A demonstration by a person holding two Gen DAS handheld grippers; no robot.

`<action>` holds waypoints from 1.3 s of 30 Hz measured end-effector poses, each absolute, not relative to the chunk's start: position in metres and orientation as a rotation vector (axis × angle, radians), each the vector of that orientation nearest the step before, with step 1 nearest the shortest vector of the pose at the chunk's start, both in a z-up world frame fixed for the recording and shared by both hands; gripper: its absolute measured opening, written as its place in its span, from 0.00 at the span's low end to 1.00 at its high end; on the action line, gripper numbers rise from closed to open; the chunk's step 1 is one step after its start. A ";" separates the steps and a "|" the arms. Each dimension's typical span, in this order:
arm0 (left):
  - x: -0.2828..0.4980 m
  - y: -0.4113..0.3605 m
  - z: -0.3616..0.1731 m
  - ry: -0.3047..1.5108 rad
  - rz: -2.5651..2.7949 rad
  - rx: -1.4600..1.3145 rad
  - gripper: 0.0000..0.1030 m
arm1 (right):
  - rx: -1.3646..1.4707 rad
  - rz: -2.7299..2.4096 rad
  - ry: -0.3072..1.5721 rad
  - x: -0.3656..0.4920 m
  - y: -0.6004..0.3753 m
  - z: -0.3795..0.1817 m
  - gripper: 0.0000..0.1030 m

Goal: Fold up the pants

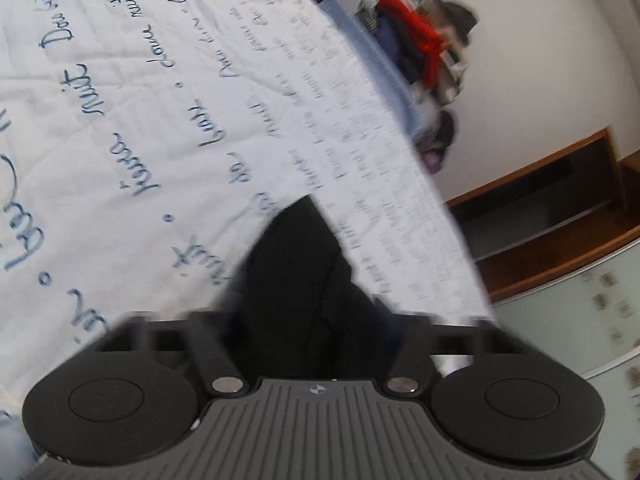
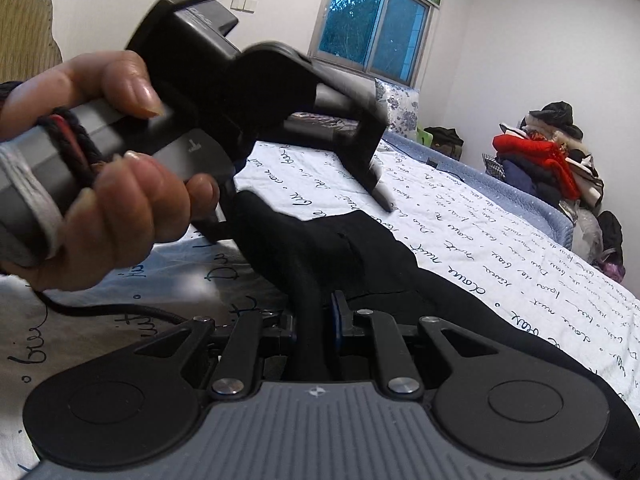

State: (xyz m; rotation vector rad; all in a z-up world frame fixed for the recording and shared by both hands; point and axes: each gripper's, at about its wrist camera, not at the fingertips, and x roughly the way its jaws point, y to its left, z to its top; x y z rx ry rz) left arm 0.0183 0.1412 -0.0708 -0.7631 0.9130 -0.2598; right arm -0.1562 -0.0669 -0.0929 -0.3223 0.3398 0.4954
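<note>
The black pants [image 2: 360, 256] lie on a bed with a white sheet printed with dark script [image 2: 460, 240]. My right gripper [image 2: 314, 316] is shut on a fold of the black pants, which runs up between its blue pads. My left gripper [image 2: 376, 188] shows in the right wrist view, held in a hand above the pants, its fingers pointing down at the fabric. In the left wrist view the pants [image 1: 304, 280] rise as a dark peak between the left gripper's [image 1: 312, 320] fingers; the view is blurred and the fingertips are hidden by cloth.
A pile of clothes with a red garment [image 2: 548, 160] stands at the far bed edge by the wall; it also shows in the left wrist view [image 1: 420, 40]. A window [image 2: 380, 28] is behind the bed. A wooden shelf [image 1: 560, 208] stands beside the bed.
</note>
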 end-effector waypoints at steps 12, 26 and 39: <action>0.013 0.107 -0.043 0.883 -0.207 -0.337 0.18 | -0.349 0.507 0.334 -0.166 -0.068 -0.089 0.17; 0.008 0.130 -0.067 0.872 -0.254 -0.430 0.21 | 0.131 0.576 0.609 -0.169 -0.158 -0.081 0.57; 0.004 0.146 -0.085 0.815 -0.324 -0.513 0.28 | 0.281 0.561 0.618 -0.200 -0.200 -0.056 0.60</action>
